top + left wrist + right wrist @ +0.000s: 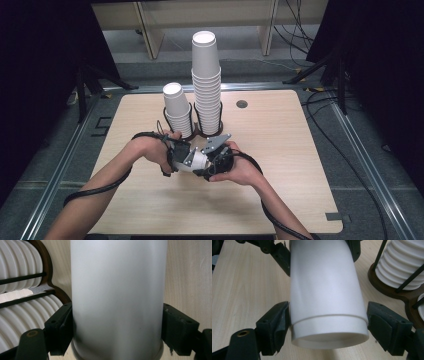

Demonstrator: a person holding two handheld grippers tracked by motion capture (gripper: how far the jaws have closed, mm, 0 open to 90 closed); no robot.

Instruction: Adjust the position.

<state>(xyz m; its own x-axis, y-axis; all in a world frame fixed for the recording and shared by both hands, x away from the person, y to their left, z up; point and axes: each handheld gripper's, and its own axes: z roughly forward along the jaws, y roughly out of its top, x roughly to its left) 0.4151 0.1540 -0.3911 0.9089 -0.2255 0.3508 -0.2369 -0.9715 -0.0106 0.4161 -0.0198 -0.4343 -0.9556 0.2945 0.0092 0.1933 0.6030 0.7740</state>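
Bare table (280, 200) right of and behind the hands; cup rack (200, 131) crowding the far side. Nested white cups (197, 161) held level between both tools: left gripper (117, 332) clamped on them, right gripper (328, 327) touching the rim end on 2 sides.

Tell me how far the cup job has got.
Done: two stacks of white cups stand in the wire holder, one tall, one short. In hand: nested cups lie between both tongs over the table; the left tongs clamp one end, and the right tongs bracket the other end, where one cup's rim shows inside another. Left: probably pulling them apart; they are not yet separated.
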